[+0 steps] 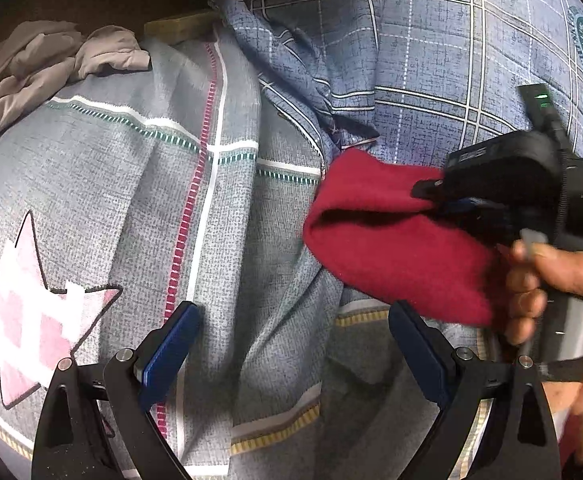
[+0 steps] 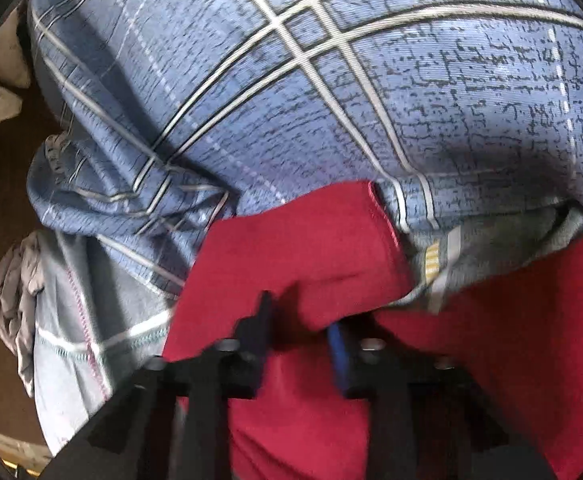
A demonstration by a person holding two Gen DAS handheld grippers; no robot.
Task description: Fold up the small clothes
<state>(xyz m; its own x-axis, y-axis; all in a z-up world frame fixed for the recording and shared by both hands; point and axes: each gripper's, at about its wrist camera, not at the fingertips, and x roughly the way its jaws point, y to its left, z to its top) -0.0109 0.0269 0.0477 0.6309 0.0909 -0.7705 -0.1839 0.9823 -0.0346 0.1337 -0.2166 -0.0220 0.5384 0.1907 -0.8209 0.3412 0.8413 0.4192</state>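
My right claw (image 2: 301, 330) grips the red cloth (image 1: 391, 240), folded over just ahead of its fingers; my left claw (image 1: 295, 340) hangs spread wide, empty, above the grey bedsheet (image 1: 131, 184).

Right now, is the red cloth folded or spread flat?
Folded over: the red cloth hangs doubled from the right gripper, showing a rounded fold edge.

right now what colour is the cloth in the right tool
Red cloth, plain with no pattern; the right wrist view shows it best.
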